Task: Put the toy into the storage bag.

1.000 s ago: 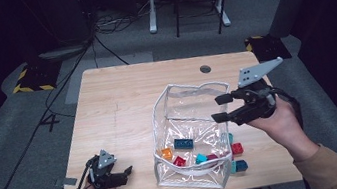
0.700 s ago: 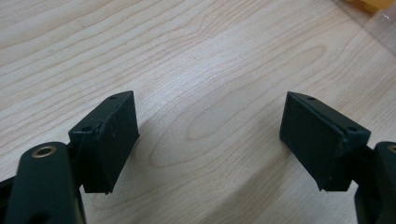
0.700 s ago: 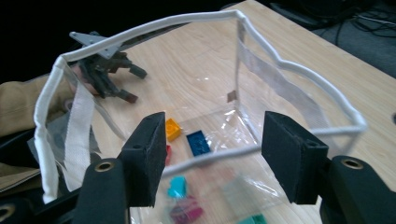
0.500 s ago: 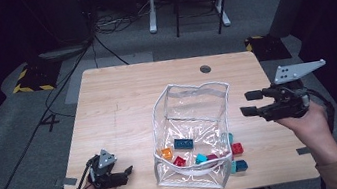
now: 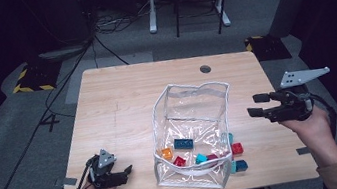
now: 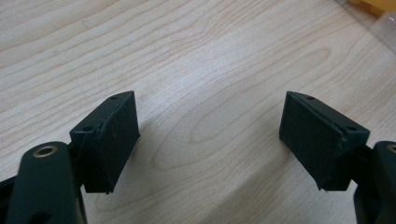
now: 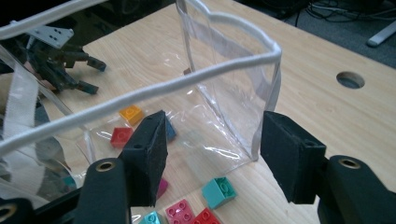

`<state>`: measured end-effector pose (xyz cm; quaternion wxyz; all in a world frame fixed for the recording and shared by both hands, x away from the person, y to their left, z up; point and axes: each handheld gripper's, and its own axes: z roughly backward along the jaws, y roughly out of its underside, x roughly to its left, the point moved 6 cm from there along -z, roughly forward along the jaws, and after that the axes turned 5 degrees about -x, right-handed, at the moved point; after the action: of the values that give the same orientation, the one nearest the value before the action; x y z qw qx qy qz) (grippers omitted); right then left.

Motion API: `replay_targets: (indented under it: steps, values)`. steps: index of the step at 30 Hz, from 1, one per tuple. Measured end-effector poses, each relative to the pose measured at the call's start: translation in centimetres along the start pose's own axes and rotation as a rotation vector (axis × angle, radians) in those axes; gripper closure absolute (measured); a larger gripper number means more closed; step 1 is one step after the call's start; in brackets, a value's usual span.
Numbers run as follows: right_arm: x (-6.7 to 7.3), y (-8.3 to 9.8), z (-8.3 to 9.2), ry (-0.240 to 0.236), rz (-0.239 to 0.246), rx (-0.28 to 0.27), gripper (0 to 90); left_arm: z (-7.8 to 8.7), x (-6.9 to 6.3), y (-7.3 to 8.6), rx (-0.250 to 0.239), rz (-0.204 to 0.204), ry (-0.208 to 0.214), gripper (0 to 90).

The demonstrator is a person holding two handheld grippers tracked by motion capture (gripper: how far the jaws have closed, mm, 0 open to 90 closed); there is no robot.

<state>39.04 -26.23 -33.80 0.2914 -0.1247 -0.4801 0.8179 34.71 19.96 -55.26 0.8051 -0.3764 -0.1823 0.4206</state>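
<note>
A clear plastic bag [image 5: 193, 106] with white trim stands open on the wooden table [image 5: 117, 102]. Orange [image 5: 166, 153], blue [image 5: 183, 144] and red [image 5: 179, 161] bricks lie inside it. A red brick [image 5: 237, 148] and a teal one [image 5: 239, 166] lie just outside its right wall. My right gripper [image 5: 255, 105] hovers to the right of the bag, apart from it, open. Its jaws have just been closing a little with nothing between them. In the right gripper view, the right gripper [image 7: 212, 144] frames the bag's corner [image 7: 254, 140] and a teal brick [image 7: 219, 191]. My left gripper [image 5: 125, 175] rests open at the front left; the left gripper [image 6: 210, 130] spans bare wood.
A round cable hole [image 5: 205, 68] sits near the table's far edge. The table's right edge [image 5: 284, 107] runs under my right hand. Cables [image 5: 56, 101] trail over the floor at left, and a chair base [image 5: 185, 16] stands behind the table.
My right gripper has drawn away from the bag's right rim, moving right and slightly down. The left gripper and the bag have stayed put.
</note>
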Motion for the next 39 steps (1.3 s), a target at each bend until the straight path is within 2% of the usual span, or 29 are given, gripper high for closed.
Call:
replay_targets:
  steps: [6,9,18,28,32,39]
  values:
    - [-0.7,2.7,-1.7,0.019,-0.027,0.024,41.9,0.0,0.0,0.0,0.002,0.002,0.002,20.2]
    - [-1.1,4.5,-2.8,0.008,-0.056,0.047,42.1,0.0,0.0,0.0,0.001,0.002,0.002,20.2]
    - [-1.5,8.4,-5.9,-0.013,-0.087,0.096,42.2,0.0,0.0,0.0,0.002,0.004,0.005,20.1]
    - [-1.8,10.8,-9.2,0.004,-0.058,0.141,39.9,0.1,0.0,0.1,0.003,0.004,0.005,20.1]
    - [-2.2,11.8,-10.4,0.017,-0.068,0.178,39.2,0.1,0.0,0.1,0.003,0.004,0.005,20.1]
    - [-2.2,13.0,-12.1,0.011,-0.067,0.226,39.1,0.1,0.0,0.1,0.003,0.004,0.006,20.1]
